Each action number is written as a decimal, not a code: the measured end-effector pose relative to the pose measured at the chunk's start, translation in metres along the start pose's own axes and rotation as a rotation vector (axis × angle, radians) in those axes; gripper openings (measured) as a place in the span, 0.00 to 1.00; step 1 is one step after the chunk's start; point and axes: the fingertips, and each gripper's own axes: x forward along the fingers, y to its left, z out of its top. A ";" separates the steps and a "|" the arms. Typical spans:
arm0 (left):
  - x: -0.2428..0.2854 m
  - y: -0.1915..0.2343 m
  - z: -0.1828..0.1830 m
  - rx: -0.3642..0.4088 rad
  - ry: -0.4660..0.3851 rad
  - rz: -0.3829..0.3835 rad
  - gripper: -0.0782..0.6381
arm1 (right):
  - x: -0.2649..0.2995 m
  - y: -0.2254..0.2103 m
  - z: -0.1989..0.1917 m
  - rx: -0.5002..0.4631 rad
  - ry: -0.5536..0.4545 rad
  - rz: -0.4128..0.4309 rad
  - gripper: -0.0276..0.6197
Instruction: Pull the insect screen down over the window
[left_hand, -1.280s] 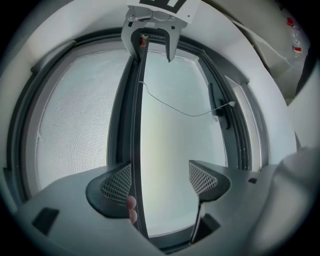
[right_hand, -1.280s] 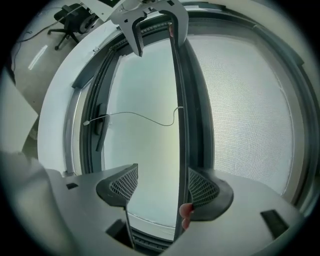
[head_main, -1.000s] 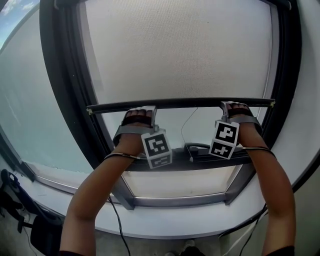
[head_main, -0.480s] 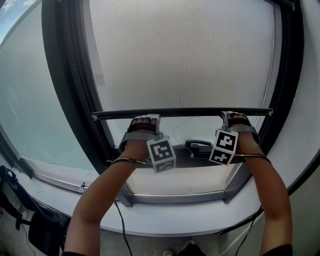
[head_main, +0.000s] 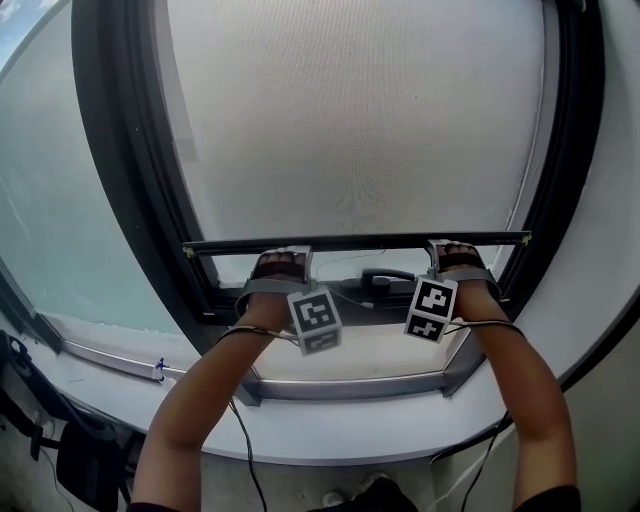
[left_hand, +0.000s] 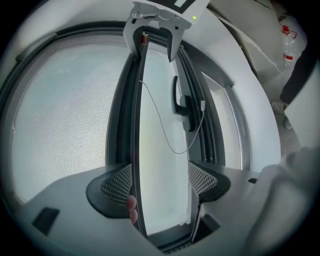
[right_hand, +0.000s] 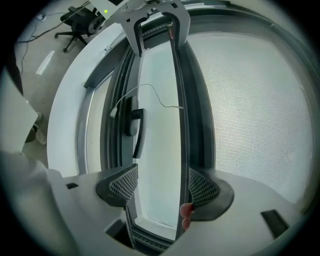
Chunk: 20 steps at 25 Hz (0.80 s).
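Head view: insect screen bar low; sill at 6 o'clock.
L gripper: fingers wide, bar between.
R gripper: fingers wide too.
Room: chair at 11.

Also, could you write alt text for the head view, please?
The left gripper and right gripper straddle the dark bottom bar of an insect screen drawn most of the way down a window. A window handle shows in the gap below.
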 end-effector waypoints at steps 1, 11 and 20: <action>0.001 -0.008 0.000 0.000 -0.001 -0.010 0.61 | 0.002 0.007 0.000 -0.002 0.001 0.006 0.51; 0.017 -0.072 0.003 -0.005 0.014 -0.112 0.61 | 0.023 0.067 0.003 -0.002 -0.001 0.065 0.51; 0.024 -0.081 0.002 -0.008 0.018 -0.108 0.61 | 0.031 0.074 0.005 0.019 -0.036 0.022 0.51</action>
